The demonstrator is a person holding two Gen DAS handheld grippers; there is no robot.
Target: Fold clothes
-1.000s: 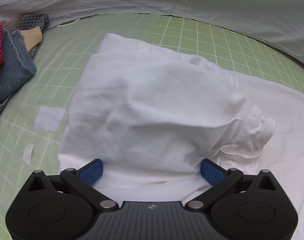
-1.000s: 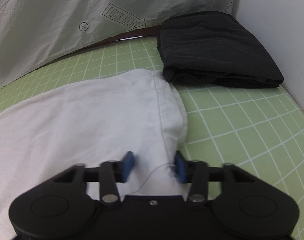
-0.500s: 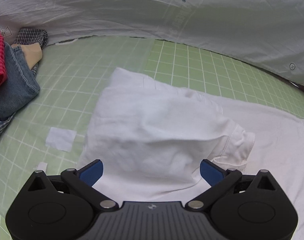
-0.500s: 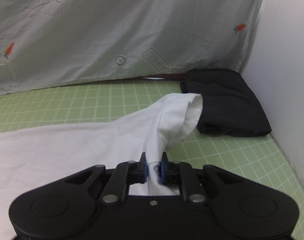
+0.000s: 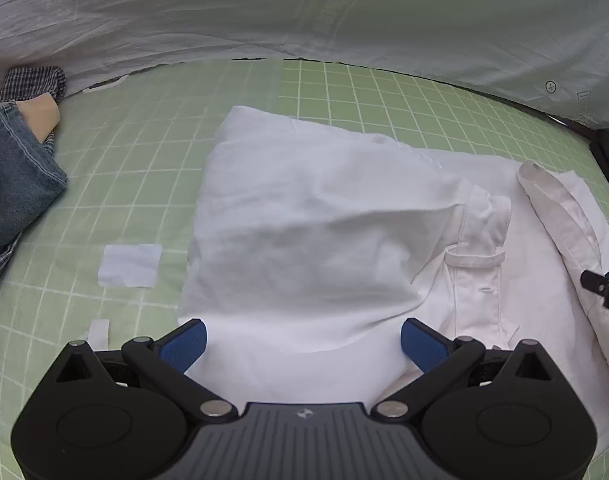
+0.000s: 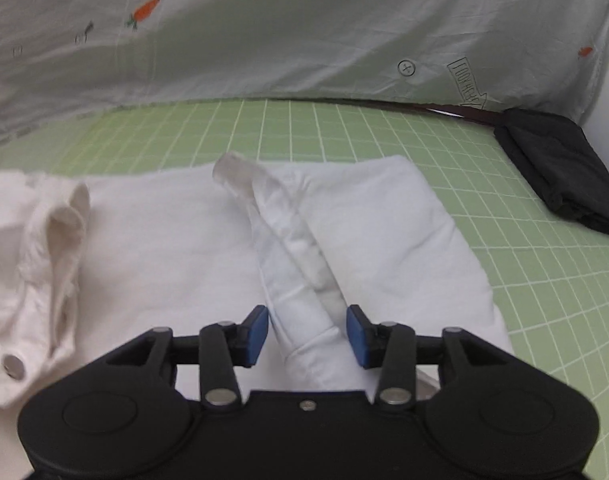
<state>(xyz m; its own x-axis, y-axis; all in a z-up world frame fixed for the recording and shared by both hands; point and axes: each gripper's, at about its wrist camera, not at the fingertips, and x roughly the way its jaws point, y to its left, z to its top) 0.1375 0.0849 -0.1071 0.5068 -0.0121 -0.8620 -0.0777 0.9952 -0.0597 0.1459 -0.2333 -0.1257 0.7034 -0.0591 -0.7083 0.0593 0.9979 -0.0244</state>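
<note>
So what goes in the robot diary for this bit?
right gripper: opening, sleeve between pads | left gripper: open over white shirt | fold unfinished

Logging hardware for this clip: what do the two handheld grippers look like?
Both look alike: the left gripper and right gripper have matte black bodies, round side housings, silver pivot pins and blue textured finger pads. The left shows a ribbed grey centre with a small logo. No cables, hands or sleeves show.

Black tool (image 5: 302,338), blue pads (image 5: 183,343), silver screws.
</note>
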